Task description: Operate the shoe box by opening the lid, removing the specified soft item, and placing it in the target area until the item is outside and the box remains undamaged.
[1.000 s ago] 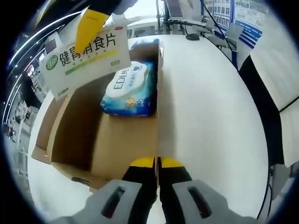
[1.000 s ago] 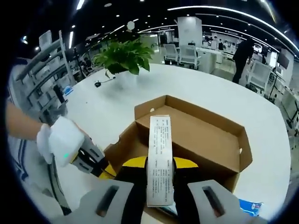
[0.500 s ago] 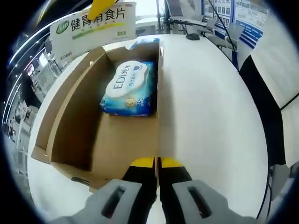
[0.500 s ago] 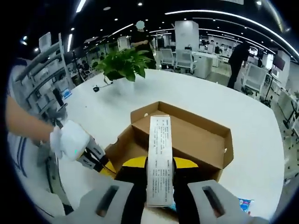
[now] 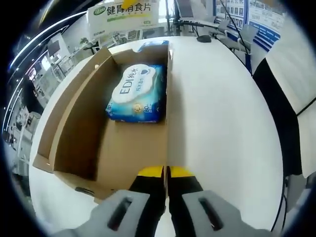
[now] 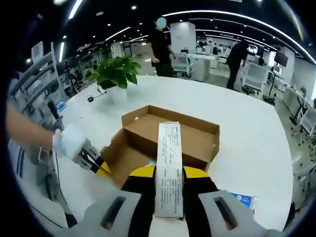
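Nearest you, your left gripper (image 5: 166, 173) is clenched on the front edge of the shoe box (image 5: 84, 128), jaws pressed together over the cardboard wall; if you twist or pull up there while the other hand lifts, I judge the thin wall could crease or tear, and the task wants the box unharmed. Your right gripper (image 6: 168, 174) is clamped on a flat medicine box (image 6: 169, 168), held upright above the shoe box, with the white table (image 6: 247, 138) around it; in the left gripper view that medicine box (image 5: 123, 14) hangs above the far end of the shoe box. It is a stiff carton, so a hard squeeze could dent it, and a slack one could drop it back inside. The soft item, a blue wet-wipe pack (image 5: 136, 94), lies flat on the floor of the shoe box toward its far end, against the right wall, not yet out. If the pack is the specified item, you are carrying the wrong thing. In the right gripper view your left hand (image 6: 71, 143), gloved in white, sits low at the shoe box's near corner, forearm reaching in from the side.
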A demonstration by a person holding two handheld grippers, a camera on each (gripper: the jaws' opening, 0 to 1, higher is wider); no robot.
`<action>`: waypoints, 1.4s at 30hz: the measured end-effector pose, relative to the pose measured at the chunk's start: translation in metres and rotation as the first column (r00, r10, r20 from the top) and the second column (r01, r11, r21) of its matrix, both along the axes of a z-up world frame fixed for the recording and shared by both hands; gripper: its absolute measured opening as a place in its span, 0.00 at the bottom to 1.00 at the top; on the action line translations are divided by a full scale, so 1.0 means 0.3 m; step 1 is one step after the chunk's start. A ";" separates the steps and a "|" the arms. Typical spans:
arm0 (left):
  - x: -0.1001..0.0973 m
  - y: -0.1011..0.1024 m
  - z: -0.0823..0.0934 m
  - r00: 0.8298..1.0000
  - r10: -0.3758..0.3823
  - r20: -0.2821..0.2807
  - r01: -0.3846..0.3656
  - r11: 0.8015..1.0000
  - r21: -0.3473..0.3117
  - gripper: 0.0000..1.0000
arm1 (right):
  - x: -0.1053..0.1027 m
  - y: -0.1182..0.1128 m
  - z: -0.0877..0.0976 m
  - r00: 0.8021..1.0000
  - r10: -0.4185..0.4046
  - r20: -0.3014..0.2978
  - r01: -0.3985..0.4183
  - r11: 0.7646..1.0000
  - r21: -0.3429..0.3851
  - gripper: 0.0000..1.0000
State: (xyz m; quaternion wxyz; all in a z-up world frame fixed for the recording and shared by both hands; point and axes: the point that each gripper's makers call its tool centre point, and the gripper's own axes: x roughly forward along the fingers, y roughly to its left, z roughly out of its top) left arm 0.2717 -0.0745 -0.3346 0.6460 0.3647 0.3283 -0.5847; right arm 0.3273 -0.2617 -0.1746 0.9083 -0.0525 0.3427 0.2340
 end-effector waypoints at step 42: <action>-0.001 0.001 0.002 1.000 0.006 -0.013 -0.006 1.000 0.003 0.00 | -0.164 -0.458 0.182 0.961 -0.263 0.079 0.268 0.962 -0.052 0.17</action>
